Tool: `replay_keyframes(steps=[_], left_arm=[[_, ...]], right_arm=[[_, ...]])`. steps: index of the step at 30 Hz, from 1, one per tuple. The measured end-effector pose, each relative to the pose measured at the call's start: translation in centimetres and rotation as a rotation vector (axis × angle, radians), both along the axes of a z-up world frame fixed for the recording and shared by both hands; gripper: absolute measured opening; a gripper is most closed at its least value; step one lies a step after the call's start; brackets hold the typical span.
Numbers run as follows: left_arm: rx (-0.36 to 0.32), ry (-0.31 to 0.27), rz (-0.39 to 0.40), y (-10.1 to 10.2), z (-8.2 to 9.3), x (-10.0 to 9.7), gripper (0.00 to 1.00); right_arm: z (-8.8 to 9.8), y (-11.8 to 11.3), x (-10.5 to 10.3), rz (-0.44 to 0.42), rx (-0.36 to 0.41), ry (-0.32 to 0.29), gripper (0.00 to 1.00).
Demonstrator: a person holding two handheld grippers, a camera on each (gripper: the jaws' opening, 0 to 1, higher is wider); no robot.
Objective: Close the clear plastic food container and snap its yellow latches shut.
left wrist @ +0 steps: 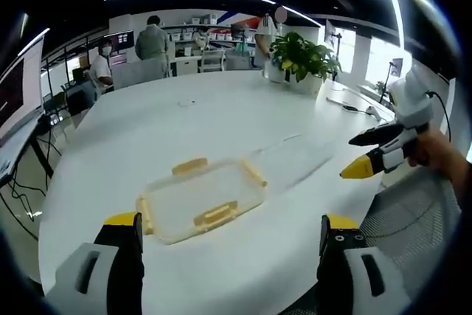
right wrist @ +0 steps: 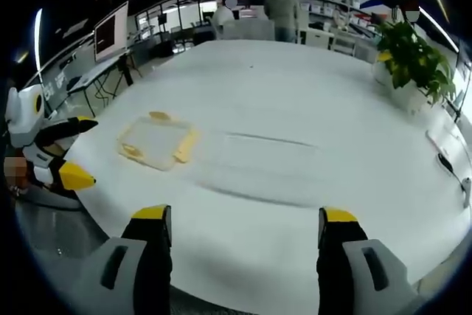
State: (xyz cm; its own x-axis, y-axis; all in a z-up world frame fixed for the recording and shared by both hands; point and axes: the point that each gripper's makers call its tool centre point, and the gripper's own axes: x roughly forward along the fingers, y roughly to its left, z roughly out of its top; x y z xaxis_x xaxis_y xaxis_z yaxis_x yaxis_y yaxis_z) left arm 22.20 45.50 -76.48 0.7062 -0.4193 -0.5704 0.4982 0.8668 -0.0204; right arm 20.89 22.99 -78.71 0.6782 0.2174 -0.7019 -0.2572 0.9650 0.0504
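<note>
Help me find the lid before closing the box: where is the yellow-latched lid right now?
The lid lies flat on the white table, ahead of the left gripper; in the right gripper view it sits left, beside the clear container.

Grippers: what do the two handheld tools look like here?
Both match: the left tool and the right tool each have two black jaws with yellow tips on pale grey-white bodies. Seen from the side, each has a white housing.

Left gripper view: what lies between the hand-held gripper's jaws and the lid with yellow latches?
Only bare white table separates the left hand-held gripper from the lid; nothing sits in that stretch.
</note>
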Motion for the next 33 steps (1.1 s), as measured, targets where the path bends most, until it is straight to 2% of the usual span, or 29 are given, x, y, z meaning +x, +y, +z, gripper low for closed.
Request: replay_keyframes(steps=[7,11,29,33], left_arm=[[-0.003,0.000,-0.008,0.03,-0.08,0.08,0.97],[-0.007,0.006,-0.022,-0.21,-0.13,-0.11,0.96],[0.017,0.004,-0.024,-0.29,-0.26,-0.15,0.95],[0.019,0.012,-0.016,-0.13,-0.41,-0.21,0.95]], right_arm=[[-0.25,-0.08,-0.06,-0.008,0.003,0.010,0.78],[-0.41,-0.12,-0.14,0.007,-0.024,0.014,0.77],[-0.32,-0.15,-0.21,0.011,-0.004,0.017,0.77],[-0.03,-0.28,-0.03,0.006,-0.005,-0.005,0.77]])
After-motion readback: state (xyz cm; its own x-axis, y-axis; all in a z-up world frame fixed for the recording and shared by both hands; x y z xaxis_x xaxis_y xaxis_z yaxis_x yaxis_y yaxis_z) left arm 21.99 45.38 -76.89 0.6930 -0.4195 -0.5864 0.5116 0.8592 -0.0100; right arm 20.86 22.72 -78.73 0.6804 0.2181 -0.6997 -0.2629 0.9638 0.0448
